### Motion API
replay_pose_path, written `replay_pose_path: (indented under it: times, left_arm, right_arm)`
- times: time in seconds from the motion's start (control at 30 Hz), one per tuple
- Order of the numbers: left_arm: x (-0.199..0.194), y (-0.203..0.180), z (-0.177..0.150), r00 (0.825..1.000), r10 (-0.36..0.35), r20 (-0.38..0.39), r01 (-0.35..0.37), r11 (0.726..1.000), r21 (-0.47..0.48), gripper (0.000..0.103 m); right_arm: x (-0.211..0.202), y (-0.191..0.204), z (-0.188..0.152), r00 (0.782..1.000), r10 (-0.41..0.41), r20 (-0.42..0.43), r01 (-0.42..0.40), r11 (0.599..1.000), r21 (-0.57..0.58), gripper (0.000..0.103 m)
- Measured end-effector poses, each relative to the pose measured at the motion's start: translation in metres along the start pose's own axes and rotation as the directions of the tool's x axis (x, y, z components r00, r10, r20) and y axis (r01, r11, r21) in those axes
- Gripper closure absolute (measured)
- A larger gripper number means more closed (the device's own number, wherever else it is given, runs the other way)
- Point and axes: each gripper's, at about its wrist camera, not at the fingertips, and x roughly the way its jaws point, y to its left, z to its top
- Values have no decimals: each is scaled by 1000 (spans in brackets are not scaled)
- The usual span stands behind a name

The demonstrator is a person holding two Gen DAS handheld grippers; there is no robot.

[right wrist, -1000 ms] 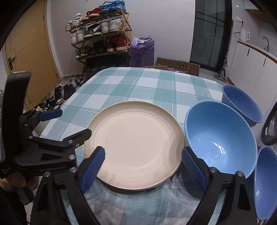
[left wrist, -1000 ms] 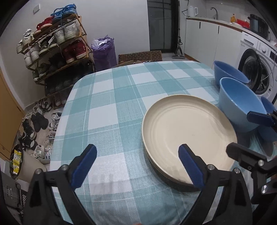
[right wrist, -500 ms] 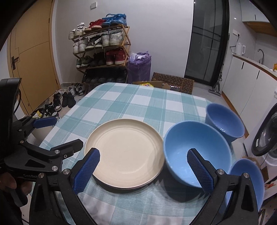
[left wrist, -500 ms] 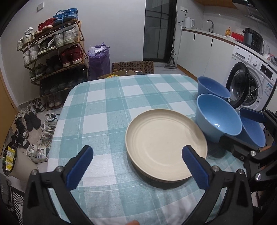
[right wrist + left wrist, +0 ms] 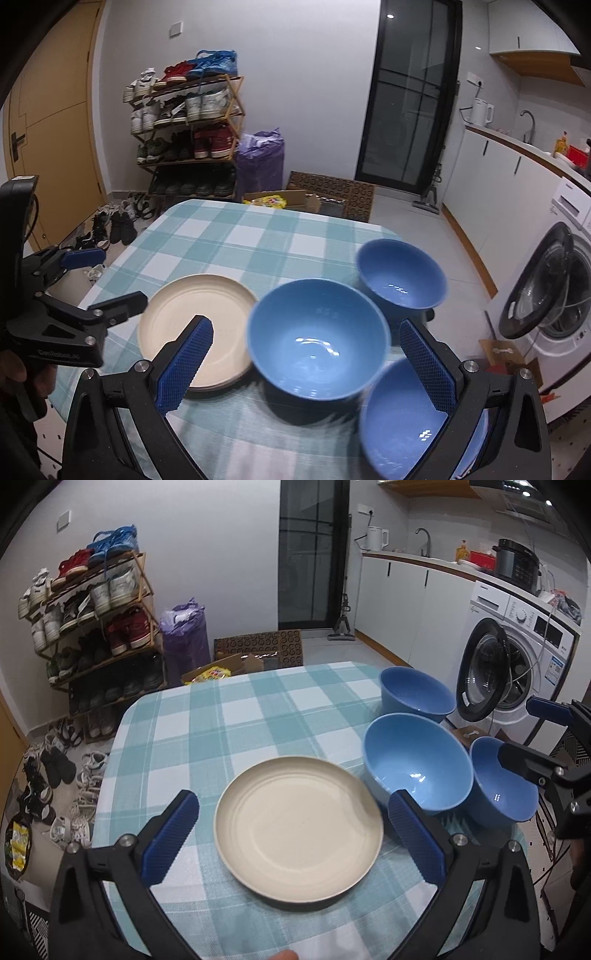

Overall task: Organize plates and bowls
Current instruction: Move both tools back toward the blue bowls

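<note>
At the far left, beside a pale wall, stands a wooden shoe rack [image 5: 92,624] crowded with sneakers, with more shoes scattered on the floor below it and a purple plastic bag [image 5: 184,638] just to its right. The table wears a teal-and-white checked tablecloth [image 5: 221,731], and on its near half lies the round cream-coloured plate [image 5: 299,829], flat and empty. The left gripper [image 5: 291,836] hangs above the near edge of the table with its blue-padded fingers [image 5: 171,836] spread wide, one on each side of the plate and holding nothing. Just right of the plate, rim close to rim (contact cannot be told), sits the large light-blue bowl [image 5: 417,766], upright and empty. Behind it, toward the far right corner of the cloth, stands a smaller, deeper blue bowl [image 5: 417,696], and near the table's right edge a third blue bowl [image 5: 502,786] sits beside the large one. In the right wrist view the right gripper [image 5: 304,363] is likewise wide apart and empty-handed, its ribbed blue pads [image 5: 184,365] framing the large bowl [image 5: 317,338], with the plate [image 5: 195,325] to the left and the near bowl [image 5: 402,421] low at the right. Farthest right stands a white front-loading washing machine [image 5: 517,664] with its round door swung open, under a counter of white cabinets.
</note>
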Motion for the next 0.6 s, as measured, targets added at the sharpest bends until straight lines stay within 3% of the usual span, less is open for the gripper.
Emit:
replay_pose_path:
  times: [0.17, 0.43, 0.6]
  left_arm:
    - [5, -19, 21, 1000, -16, 11, 15, 999, 34, 0]
    - [37, -53, 56, 996, -80, -34, 82, 994, 68, 0]
    - [60, -71, 74, 994, -95, -57, 99, 992, 78, 0]
  right_arm:
    - [-12, -42, 3, 1000, -31, -1, 31, 999, 39, 0]
    - [-24, -115, 8, 997, -79, -23, 82, 990, 119, 0]
    - [-23, -149, 12, 997, -65, -39, 70, 985, 157, 0]
